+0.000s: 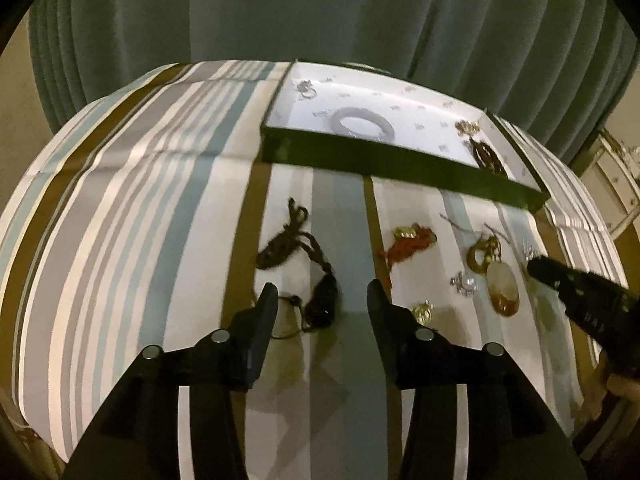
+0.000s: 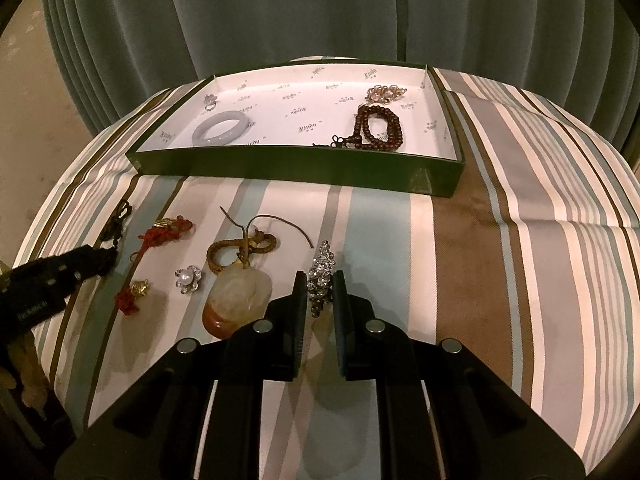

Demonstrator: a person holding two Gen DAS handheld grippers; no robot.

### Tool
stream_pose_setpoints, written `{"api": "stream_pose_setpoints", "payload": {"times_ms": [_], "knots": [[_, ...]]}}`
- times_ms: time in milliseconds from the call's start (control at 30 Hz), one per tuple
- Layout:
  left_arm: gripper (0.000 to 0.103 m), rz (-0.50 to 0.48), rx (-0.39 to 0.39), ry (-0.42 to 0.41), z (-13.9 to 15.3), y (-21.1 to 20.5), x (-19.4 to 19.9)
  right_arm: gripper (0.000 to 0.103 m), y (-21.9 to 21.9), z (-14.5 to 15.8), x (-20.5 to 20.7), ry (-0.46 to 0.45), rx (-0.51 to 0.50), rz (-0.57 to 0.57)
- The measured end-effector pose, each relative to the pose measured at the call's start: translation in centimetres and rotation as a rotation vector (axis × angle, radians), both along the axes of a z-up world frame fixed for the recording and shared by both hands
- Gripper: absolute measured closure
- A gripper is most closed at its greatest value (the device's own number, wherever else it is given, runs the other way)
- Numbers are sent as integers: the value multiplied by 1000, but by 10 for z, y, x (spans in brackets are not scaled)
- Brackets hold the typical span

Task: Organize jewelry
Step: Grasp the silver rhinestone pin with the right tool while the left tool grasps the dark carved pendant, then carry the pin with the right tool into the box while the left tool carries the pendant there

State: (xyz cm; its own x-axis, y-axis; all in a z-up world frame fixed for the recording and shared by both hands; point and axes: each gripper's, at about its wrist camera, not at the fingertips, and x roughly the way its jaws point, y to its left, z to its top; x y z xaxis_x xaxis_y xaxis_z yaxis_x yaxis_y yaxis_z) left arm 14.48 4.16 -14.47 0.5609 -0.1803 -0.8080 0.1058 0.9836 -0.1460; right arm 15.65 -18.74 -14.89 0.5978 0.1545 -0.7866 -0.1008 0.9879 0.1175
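Observation:
A green tray (image 2: 296,168) with white lining sits at the back of the striped table; it also shows in the left wrist view (image 1: 384,160). It holds a pale bangle (image 2: 222,132), a ring (image 2: 210,100), brown beads (image 2: 380,128) and a pink bracelet (image 2: 386,94). My right gripper (image 2: 320,292) is shut on a rhinestone hair clip (image 2: 322,270). My left gripper (image 1: 322,300) is open over a dark tassel cord (image 1: 304,268). On the cloth lie a stone pendant (image 2: 236,300), a pearl brooch (image 2: 188,278) and a red knot charm (image 2: 160,236).
A striped cloth (image 2: 520,240) covers the round table. A green curtain (image 2: 320,12) hangs behind it. A small gold charm (image 1: 424,310) lies by my left gripper's right finger. A pale cabinet (image 1: 616,184) stands at the far right.

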Motion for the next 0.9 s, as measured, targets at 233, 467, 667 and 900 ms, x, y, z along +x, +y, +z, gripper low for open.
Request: {"api": "stream_pose_setpoints", "payload": {"times_ms": [233,467,667,900], "knots": [[83,-49,65,-15,-5,-9,-2,90,1,0,1,1,1,-1],[86,-60,75,-47,-1,-12,-6,90,1,-1,1,-1,0,1],[86,-59,78,-76,9,-11,-6,90,2,0,0,-2,3,3],[86,-51,49,-103,27,-11,-5,90,4,8,-2,-20,12,6]]}}
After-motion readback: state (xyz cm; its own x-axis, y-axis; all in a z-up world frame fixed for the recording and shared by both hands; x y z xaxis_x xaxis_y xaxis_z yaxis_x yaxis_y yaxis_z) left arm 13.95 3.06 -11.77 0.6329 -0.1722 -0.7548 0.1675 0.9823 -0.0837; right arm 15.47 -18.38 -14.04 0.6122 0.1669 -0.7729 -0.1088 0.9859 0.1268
